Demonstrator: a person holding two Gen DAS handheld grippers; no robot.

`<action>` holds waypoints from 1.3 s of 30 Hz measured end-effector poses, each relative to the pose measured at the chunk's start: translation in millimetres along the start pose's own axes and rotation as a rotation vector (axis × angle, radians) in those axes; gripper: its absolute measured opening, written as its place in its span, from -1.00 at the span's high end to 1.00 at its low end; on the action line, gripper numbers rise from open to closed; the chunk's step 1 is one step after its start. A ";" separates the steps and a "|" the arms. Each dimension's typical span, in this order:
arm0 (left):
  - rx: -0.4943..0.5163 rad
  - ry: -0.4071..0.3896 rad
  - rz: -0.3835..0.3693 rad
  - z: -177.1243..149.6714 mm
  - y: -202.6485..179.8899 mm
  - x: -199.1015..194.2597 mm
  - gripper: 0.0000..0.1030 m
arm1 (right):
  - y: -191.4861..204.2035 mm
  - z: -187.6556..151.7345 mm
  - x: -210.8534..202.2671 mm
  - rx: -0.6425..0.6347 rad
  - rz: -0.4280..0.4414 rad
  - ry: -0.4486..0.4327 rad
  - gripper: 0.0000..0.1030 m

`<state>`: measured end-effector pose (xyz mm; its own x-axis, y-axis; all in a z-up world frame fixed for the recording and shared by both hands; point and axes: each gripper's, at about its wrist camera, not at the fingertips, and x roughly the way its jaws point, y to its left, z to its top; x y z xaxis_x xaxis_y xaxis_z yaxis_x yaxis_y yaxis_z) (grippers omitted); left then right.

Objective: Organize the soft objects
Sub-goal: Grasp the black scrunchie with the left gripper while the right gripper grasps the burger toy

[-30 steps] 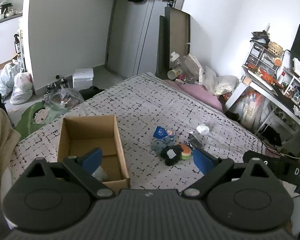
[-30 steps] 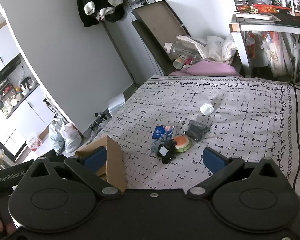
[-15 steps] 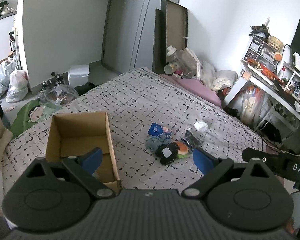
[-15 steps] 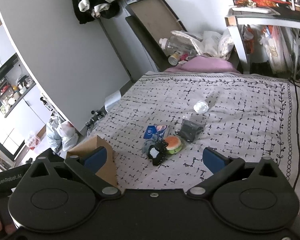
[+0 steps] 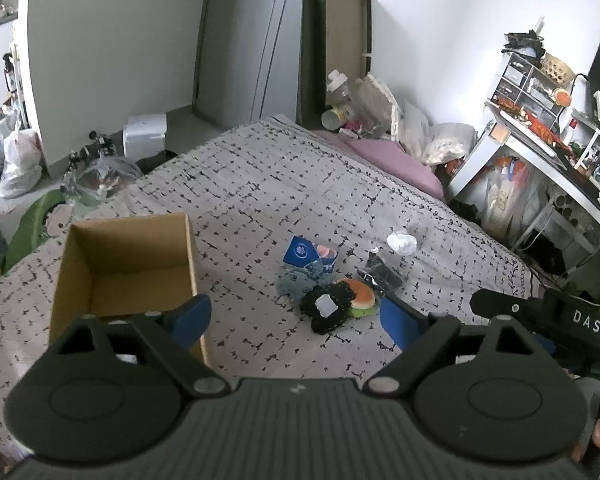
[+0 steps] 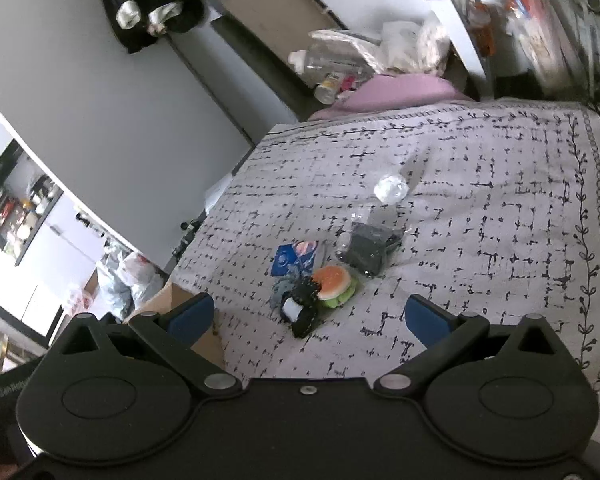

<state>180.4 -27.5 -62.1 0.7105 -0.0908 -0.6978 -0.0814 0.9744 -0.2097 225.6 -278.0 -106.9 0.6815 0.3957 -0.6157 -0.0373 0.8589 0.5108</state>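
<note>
Both the left tongs (image 5: 294,316) and the right tongs (image 6: 308,314) are spread wide and hold nothing. Beyond them on the bed (image 5: 240,184) lies a small heap: black cloth (image 5: 326,308), toy burger (image 5: 360,300), blue packet (image 5: 306,254). A cardboard box (image 5: 72,264) stands open to the left.

A lived-in bedroom: patterned bed (image 5: 300,200), cluttered desk (image 5: 540,152).

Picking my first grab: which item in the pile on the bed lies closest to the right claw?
The black knitted piece with the white tag; it sits at the pile's near edge, ahead of the burger toy.
</note>
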 end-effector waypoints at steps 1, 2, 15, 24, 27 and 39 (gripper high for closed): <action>-0.004 0.005 -0.001 0.7 -0.2 4.5 -0.75 | -2.4 1.3 4.3 0.013 -0.001 0.002 -0.99; -0.007 0.009 -0.001 1.6 -0.5 9.0 -0.74 | -4.6 2.4 8.2 0.025 0.002 0.006 -0.99; -0.047 0.079 -0.034 8.3 -11.9 70.5 -0.64 | -36.9 8.3 65.2 0.217 0.066 0.069 -0.86; -0.082 0.138 -0.051 8.6 -16.9 117.3 -0.61 | -49.6 5.7 106.8 0.291 0.038 0.144 -0.47; -0.094 0.156 -0.049 6.8 -18.2 130.3 -0.59 | -56.5 4.8 118.9 0.333 0.042 0.162 -0.32; -0.190 0.238 -0.032 -10.2 -12.4 177.6 -0.37 | -69.5 -2.1 152.7 0.447 0.065 0.221 -0.07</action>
<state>300.5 -57.9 -190.4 0.5327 -0.1882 -0.8251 -0.2073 0.9163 -0.3428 330.7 -276.6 -237.6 0.5149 0.5451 -0.6616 0.2753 0.6257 0.7298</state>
